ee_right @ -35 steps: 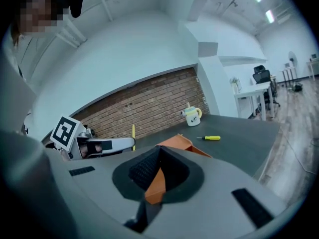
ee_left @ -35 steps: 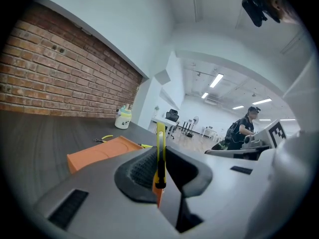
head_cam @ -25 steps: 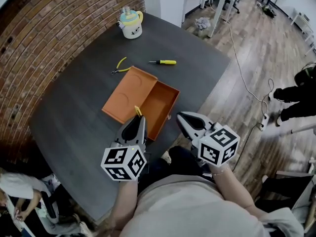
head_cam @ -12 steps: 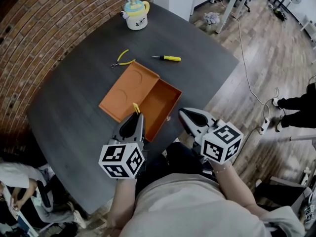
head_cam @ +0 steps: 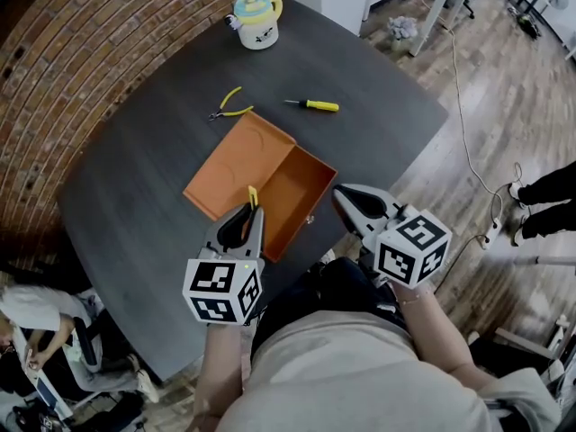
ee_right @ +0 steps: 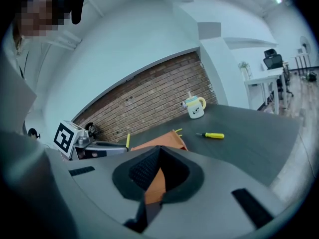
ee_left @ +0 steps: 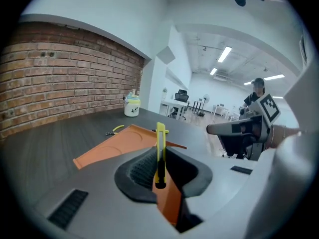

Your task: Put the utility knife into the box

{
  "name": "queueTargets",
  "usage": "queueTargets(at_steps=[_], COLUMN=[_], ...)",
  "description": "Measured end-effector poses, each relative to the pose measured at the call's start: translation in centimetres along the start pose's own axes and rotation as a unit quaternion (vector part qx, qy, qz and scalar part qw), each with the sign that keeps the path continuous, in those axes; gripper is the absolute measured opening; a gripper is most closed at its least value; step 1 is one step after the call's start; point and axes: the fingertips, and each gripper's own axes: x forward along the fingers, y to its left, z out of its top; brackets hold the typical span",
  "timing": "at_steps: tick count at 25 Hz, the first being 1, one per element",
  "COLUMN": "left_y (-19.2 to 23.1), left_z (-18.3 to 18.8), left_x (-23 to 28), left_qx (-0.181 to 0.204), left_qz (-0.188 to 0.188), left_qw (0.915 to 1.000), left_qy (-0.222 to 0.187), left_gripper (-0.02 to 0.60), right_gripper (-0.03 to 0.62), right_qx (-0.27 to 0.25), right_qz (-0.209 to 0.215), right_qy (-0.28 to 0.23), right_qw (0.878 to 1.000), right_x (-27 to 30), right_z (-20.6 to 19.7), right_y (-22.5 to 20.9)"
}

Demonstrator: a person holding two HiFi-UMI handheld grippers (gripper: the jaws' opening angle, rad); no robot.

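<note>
- The left gripper is clenched on the utility knife. In the left gripper view the yellow knife stands on edge between the pads.
- The knife's long axis runs along the jaws. Its free end juts past the tips towards 12 o'clock in the head view.
- That free end shows over the near side of the orange box, about where the flat lid joins the tray. How high it sits above them I cannot tell.
- The box lies open on the dark surface, with the lid spread at the tray's 10 o'clock side.
- The right gripper is at 3 o'clock of the left one, off the box's near right corner. Its jaws are pressed together with nothing in them.
- Yellow-handled pliers lie just beyond the lid at 11 o'clock.
- A yellow screwdriver lies at 1 o'clock, apart from the box.
- A mug stands at the far edge at 12 o'clock, beside the brick wall.
</note>
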Motion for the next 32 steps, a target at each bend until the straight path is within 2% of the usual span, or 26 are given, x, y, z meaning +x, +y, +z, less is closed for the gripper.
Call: queueTargets(at_steps=[4, 8, 13, 19, 25, 29, 32], left_y=[-0.2, -0.6, -1.3, -2.3, -2.5, -2.4, -2.5], left_z=[-0.6, -1.3, -2.6, -4.4, -6.2, -7.7, -8.4], left_x=[1.0, 2.1, 3.5, 5.2, 6.5, 7.2, 8.0], left_qx=[0.031, 0.049, 0.075, 0.084, 0.123, 0.182, 0.191], left_qz=[0.0, -0.005, -0.012, -0.029, -0.034, -0.027, -0.029], left_qw=[0.9992, 0.9978, 0.9942, 0.9888, 0.9783, 0.9617, 0.9567], left_qy=[0.024, 0.045, 0.076, 0.12, 0.164, 0.203, 0.217], left_gripper=[0.066, 0.066, 0.066, 0.066, 0.066, 0.066, 0.066], right_gripper=[0.006, 0.006, 0.006, 0.005, 0.005, 0.005, 0.006], right_qx=[0.011, 0.008, 0.031, 0.068, 0.095, 0.103, 0.11], right_qz=[0.009, 0.011, 0.018, 0.01, 0.014, 0.011, 0.007], right_qy=[0.0, 0.023, 0.031, 0.036, 0.033, 0.037, 0.04], right_qw=[1.0, 1.0, 0.999, 0.997, 0.995, 0.994, 0.993], right_x=[0.3, 0.7, 0.9, 1.0, 1.2, 1.2, 1.1], right_z=[-0.3, -1.2, -1.9, -2.6, -3.0, -3.5, -3.9], right_y=[-0.4, -0.4, -0.8, -2.6, -3.2, -3.6, -4.1])
